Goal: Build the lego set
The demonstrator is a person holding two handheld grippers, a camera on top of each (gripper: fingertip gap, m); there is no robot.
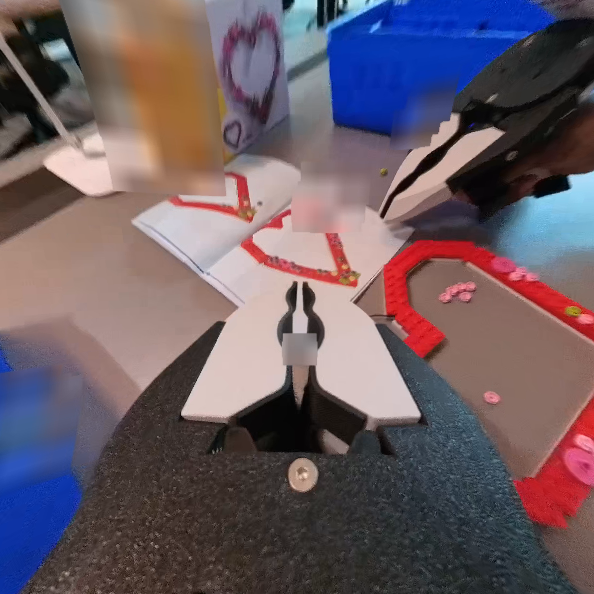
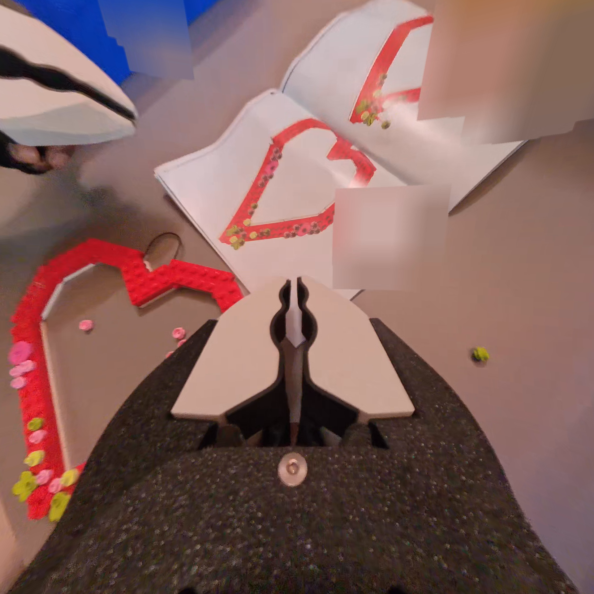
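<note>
From my station I count two grippers: the left gripper (image 1: 300, 286) and the right gripper (image 2: 294, 281), each with two white fingers (image 2: 247, 353). One red heart frame (image 2: 180, 279) lies on the desk (image 2: 482, 450). One open instruction booklet (image 2: 209, 180) lies beside it. One blue bin (image 1: 385, 74) stands behind. I see one loose lime piece (image 2: 480, 354) alone on the desk. Pink round pieces (image 1: 458, 291) sit inside the frame; blur stops me counting them exactly.

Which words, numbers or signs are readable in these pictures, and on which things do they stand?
None can be read.
Open instruction booklet: only pictures of the red heart frame show.
Box with a heart picture: too blurred to read.
Blue bin: no writing visible.
</note>
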